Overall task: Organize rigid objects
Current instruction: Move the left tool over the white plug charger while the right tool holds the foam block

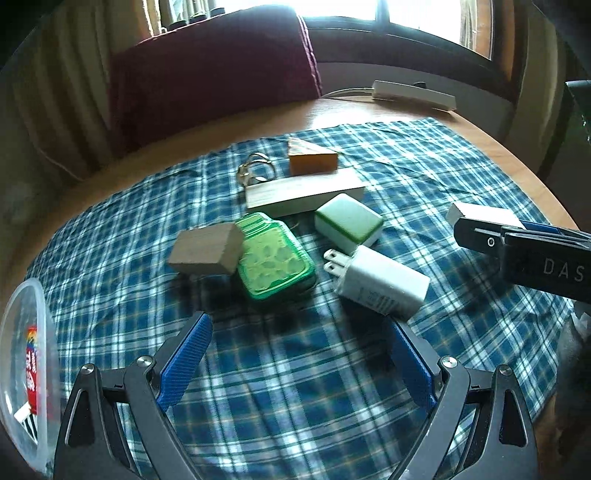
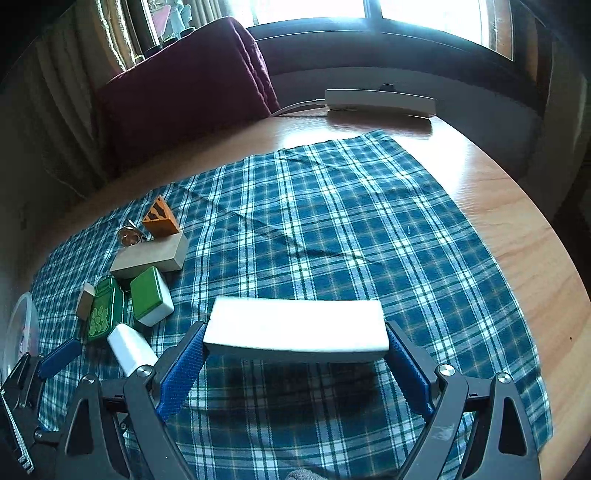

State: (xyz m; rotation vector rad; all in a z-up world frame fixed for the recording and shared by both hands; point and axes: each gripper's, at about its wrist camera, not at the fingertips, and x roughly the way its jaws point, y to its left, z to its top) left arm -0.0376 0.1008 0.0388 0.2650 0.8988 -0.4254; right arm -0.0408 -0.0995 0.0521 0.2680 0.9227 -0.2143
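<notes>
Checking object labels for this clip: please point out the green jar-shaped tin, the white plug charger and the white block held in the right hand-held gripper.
green jar-shaped tin [image 1: 275,260], left wrist view, lid centre.
white plug charger [image 1: 384,282], left wrist view, top face.
white block [image 2: 295,325], right wrist view, top face.

Home, prob living/dining rm. Round wood table [image 2: 491,206] w/ blue plaid cloth [image 2: 332,229]. Maroon upholstered chair [image 1: 207,74] at 11 o'clock, window [image 2: 369,9] w/ curtains [image 1: 55,99] at 12, white power strip [image 2: 380,101] on table edge at 1.
</notes>
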